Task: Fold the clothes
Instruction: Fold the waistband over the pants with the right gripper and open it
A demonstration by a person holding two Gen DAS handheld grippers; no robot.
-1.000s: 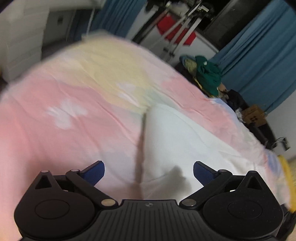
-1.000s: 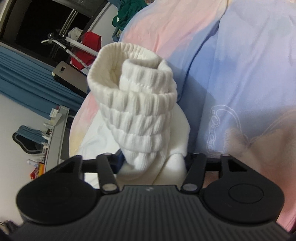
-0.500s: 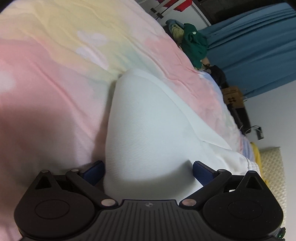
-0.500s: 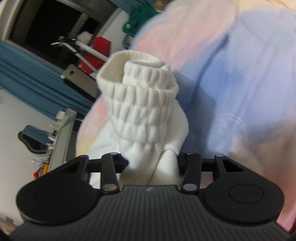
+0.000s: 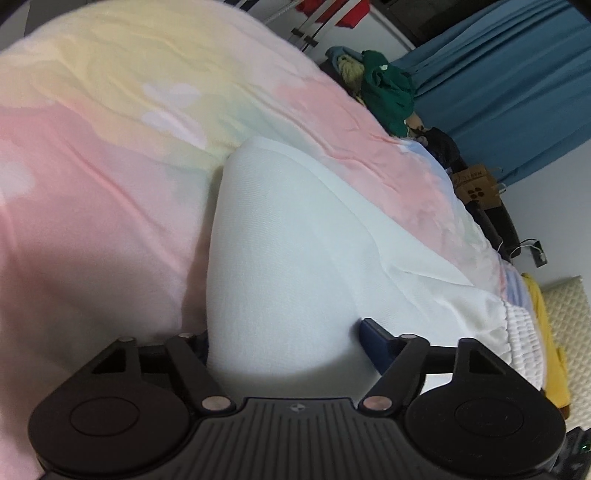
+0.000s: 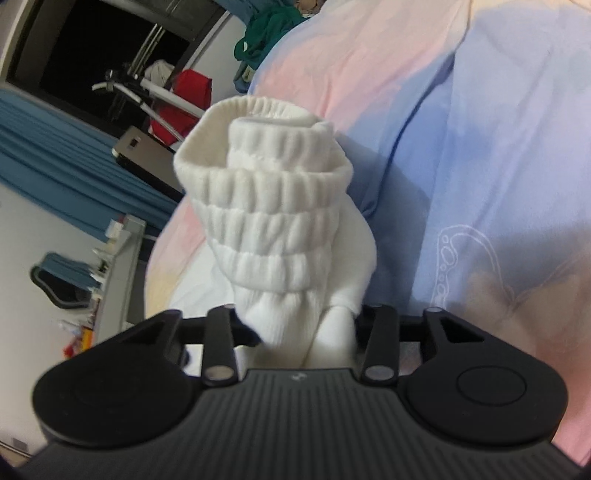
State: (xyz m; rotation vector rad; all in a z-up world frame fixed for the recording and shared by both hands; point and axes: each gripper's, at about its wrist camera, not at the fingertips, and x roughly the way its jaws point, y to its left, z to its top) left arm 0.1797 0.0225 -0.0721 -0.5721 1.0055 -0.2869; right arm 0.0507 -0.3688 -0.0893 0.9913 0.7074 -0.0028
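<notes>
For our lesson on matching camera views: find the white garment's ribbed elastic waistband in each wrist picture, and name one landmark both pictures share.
Left wrist view: the ribbed waistband is at the lower right edge, beyond the left gripper, which closes on the white garment.
Right wrist view: the waistband stands bunched at centre, above the right gripper that clamps it.
Shared landmark: the green clothing pile at the bed's far edge.

Faint print is seen on a brown cardboard box (image 5: 476, 186) beside the bed, above a dark dotted mark, but it cannot be read. No other text is legible.
</notes>
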